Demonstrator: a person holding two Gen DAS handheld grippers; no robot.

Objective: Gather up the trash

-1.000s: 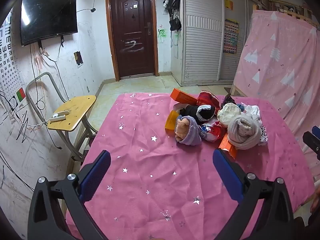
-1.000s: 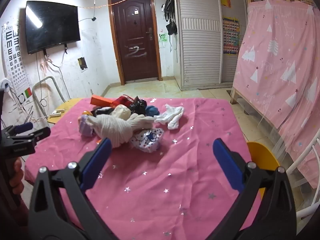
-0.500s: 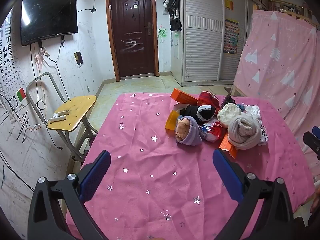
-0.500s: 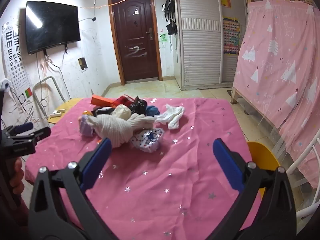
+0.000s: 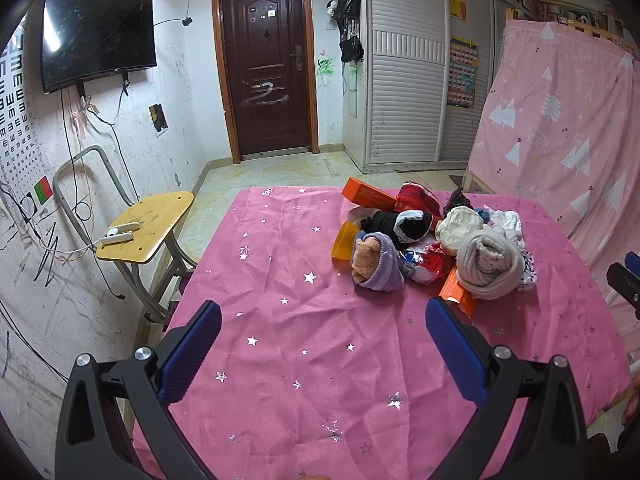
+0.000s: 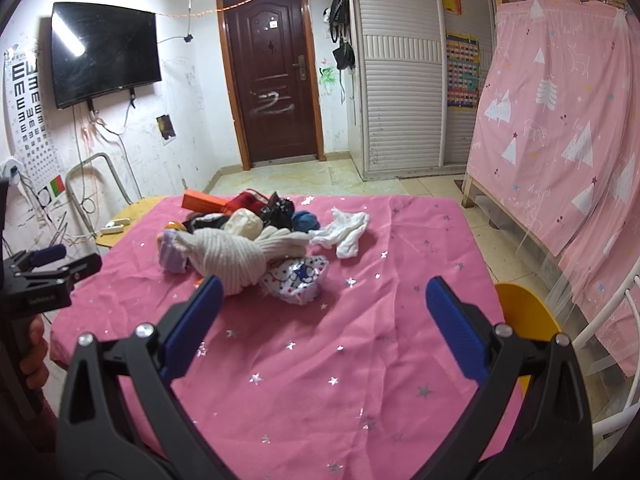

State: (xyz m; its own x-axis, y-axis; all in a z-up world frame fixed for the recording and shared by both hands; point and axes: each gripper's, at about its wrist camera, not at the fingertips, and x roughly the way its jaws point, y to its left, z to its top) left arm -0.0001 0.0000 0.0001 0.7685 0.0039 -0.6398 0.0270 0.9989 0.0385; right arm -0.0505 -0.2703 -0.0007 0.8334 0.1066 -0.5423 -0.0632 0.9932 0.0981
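We hold the left gripper and right gripper with jaws wide, empty. The pile sits at one o'clock on the desk; orange boxes half buried.

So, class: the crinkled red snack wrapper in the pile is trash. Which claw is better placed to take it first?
Probably the left claw: the red wrapper lies exposed on its side of the pile. From the right claw, the grey sock bundle hides it. Both are open and empty.
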